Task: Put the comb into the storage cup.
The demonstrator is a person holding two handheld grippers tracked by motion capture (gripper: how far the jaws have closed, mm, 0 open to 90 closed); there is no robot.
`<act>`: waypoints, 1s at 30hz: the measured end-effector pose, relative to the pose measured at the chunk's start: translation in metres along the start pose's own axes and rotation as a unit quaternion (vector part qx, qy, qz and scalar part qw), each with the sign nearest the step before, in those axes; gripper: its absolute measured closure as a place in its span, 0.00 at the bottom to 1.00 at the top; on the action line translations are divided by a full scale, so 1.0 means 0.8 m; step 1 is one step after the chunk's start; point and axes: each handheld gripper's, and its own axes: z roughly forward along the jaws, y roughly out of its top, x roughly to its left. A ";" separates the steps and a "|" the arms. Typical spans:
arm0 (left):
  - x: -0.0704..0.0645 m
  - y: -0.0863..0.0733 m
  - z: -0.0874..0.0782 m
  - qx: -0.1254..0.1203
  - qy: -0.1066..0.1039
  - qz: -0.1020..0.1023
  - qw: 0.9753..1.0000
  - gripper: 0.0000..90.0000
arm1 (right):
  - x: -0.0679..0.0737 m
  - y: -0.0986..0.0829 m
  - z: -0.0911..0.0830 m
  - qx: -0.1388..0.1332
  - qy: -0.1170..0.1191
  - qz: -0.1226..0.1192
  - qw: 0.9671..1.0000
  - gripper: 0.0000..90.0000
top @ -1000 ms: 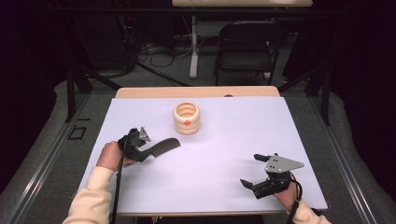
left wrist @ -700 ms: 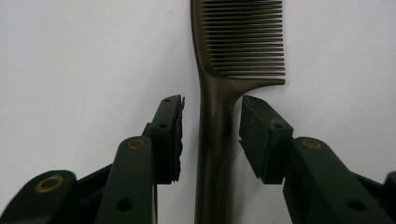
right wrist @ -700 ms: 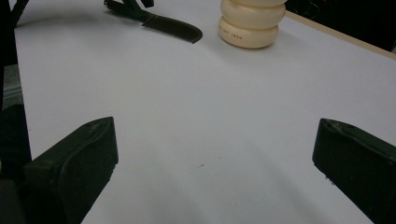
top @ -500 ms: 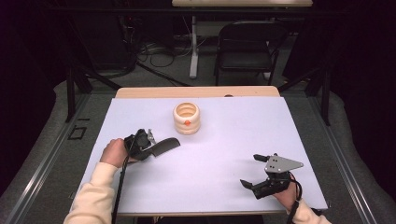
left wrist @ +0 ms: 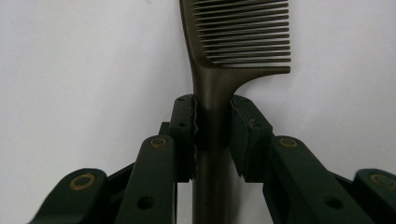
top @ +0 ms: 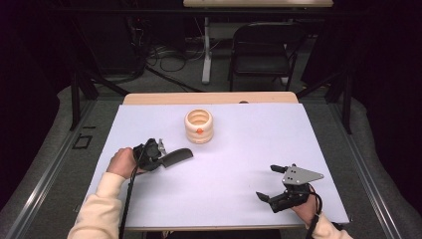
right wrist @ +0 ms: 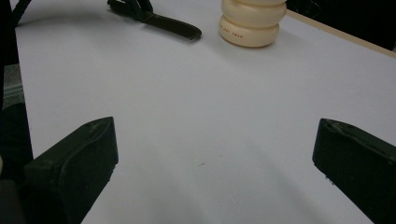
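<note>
The comb [top: 176,157] is dark, and it lies low over the left half of the white table [top: 239,149], held by its handle in the left gripper [top: 158,155]. In the left gripper view the 2 black jaws press against either side of the comb's [left wrist: 219,88] narrow handle, just below where the toothed part begins, and the teeth run out to the right of the spine, away from the camera. In the high view the comb's toothed end points toward the table's middle, with the person's left hand [top: 121,162] behind the gripper and a cream sleeve [top: 99,209] coming in from the bottom edge.

A cream ribbed holder [top: 199,126], shaped like stacked rings with a small orange mark on its front, stands upright toward the far side of the table, near the comb's tip but apart from it. In the right gripper view the holder [right wrist: 252,23] appears beyond the comb [right wrist: 175,25], both well ahead of that gripper.

The right gripper [top: 273,183] sits near the table's front right corner, well apart from the comb and holder. Its 2 jaws stand wide apart with nothing between them, and a grey three-cornered plate [top: 300,175] tops it
</note>
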 end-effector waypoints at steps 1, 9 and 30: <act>0.000 -0.001 0.000 -0.004 -0.001 -0.002 1.000 0.80 | 0.000 0.000 0.000 0.000 0.000 0.001 1.000 0.00; -0.001 -0.003 -0.005 -0.019 0.022 -0.018 0.999 0.80 | -0.001 0.000 0.000 0.001 -0.002 0.003 1.000 0.00; -0.005 -0.019 -0.034 -0.067 0.029 -0.057 0.996 0.80 | -0.001 -0.001 0.001 0.004 -0.002 0.004 1.000 0.00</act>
